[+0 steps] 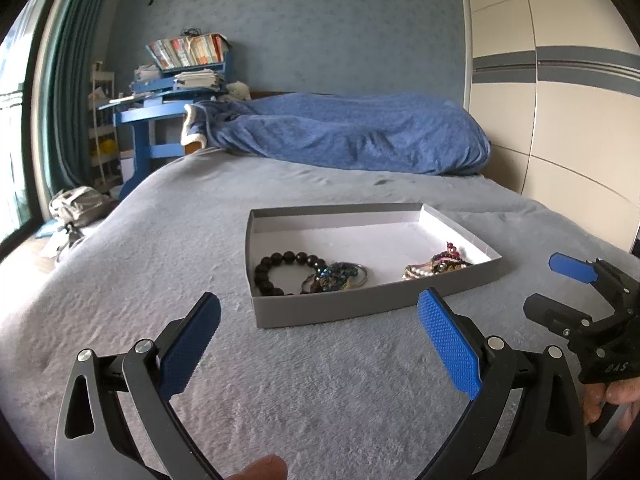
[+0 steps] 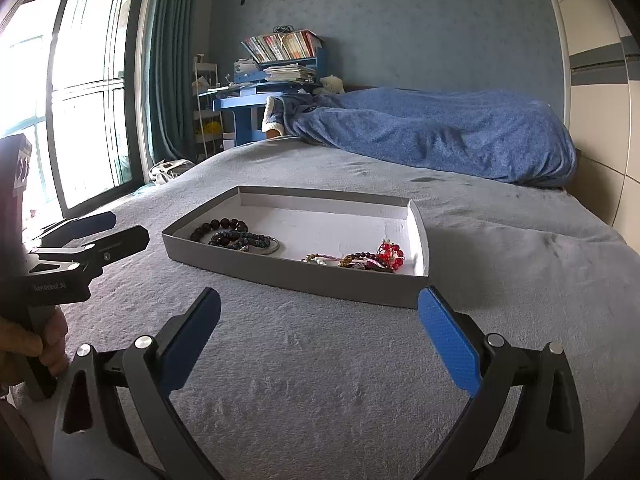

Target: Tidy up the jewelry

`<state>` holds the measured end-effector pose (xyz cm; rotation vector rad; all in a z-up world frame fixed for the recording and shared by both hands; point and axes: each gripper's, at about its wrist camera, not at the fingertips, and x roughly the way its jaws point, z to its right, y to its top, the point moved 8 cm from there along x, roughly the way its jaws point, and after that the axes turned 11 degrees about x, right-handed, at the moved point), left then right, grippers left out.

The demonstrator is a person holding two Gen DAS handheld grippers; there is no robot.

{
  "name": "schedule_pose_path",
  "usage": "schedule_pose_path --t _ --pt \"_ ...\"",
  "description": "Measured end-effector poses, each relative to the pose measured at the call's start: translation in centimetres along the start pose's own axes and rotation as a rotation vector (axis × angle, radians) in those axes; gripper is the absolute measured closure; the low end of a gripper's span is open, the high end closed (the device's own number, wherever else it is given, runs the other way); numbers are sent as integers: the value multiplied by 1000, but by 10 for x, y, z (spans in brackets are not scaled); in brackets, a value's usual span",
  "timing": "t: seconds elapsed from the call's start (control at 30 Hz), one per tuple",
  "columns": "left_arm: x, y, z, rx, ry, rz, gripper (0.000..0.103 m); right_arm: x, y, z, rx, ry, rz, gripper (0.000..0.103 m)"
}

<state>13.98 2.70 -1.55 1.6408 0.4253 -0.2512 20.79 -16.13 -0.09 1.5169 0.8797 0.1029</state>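
Bedroom: grey plush bedspread (image 2: 320, 360) near; rumpled blue fleece blanket (image 2: 440, 136) far; blue-grey textured wall (image 2: 420, 20); cluttered blue wooden desk (image 2: 256, 96) far left; teal curtain (image 2: 168, 60); bright black-framed window (image 2: 80, 92); cream wardrobe doors (image 1: 560, 120) right.

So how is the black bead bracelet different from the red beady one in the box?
The black bead bracelet has big, round, plain dark beads in an open loop; the red bead piece has smaller, shiny see-through beads bunched up. The black one lies at the box's left end, the red one at its right end, tangled with other jewelry. Both lie inside the same gray box, untouched.
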Motion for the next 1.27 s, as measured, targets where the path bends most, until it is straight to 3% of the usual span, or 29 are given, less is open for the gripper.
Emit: schedule_pose_path --t 1.27 --pt "1 -1 2 6 -1 -4 5 0 0 1 1 0 0 5"
